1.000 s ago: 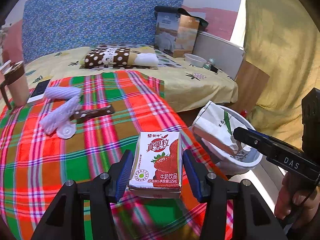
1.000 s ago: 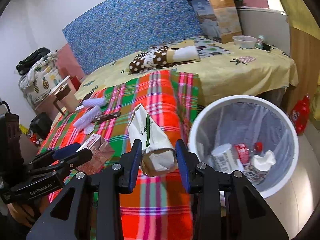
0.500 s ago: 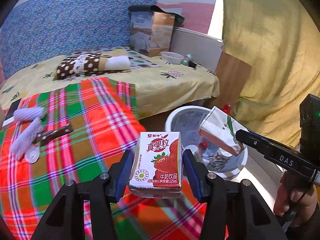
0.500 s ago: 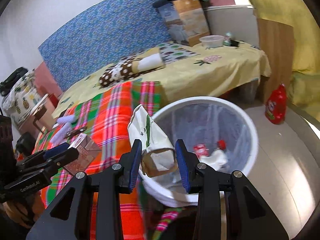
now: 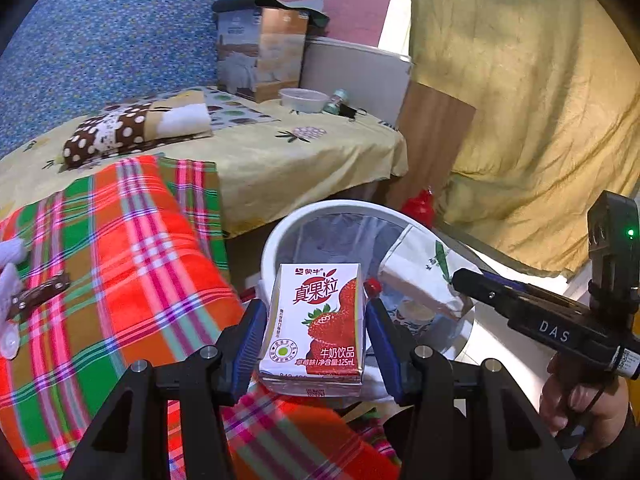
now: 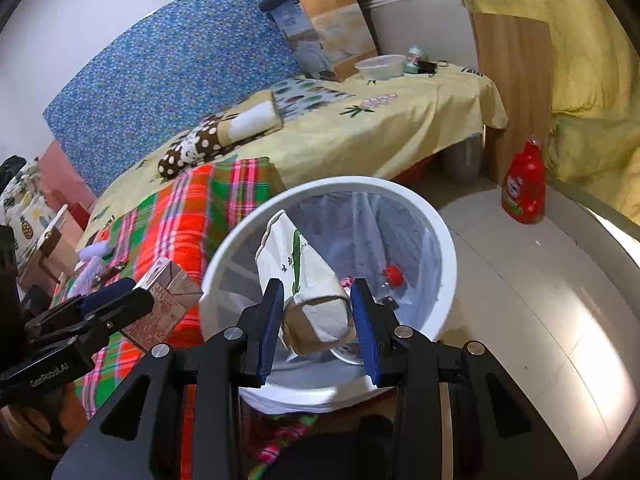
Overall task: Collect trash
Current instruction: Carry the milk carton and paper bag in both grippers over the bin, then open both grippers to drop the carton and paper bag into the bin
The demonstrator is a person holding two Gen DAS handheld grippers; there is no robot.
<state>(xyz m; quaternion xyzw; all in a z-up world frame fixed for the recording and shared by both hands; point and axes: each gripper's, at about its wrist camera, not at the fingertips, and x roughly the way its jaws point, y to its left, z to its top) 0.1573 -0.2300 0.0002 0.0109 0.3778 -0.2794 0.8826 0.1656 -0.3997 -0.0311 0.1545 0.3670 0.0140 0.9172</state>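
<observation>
Red-green plaid blanket (image 5: 132, 248) (white bin (image 6: 440, 236))

there are two grippers: the left gripper (image 5: 316, 338) and the right gripper (image 6: 318, 326). there is one milk carton (image 5: 318, 320), one paper bag (image 6: 308, 284) and one white trash bin (image 6: 404, 196). inside the bin one bottle with a red cap (image 6: 392, 276) is visible; other pieces there are too unclear to count. on the floor stands one red bottle (image 6: 524, 184). on the bed are one plaid blanket (image 5: 120, 248), one dotted pillow (image 5: 132, 130), one cardboard box (image 5: 260, 52) and one plastic bowl (image 5: 304, 98).
</observation>
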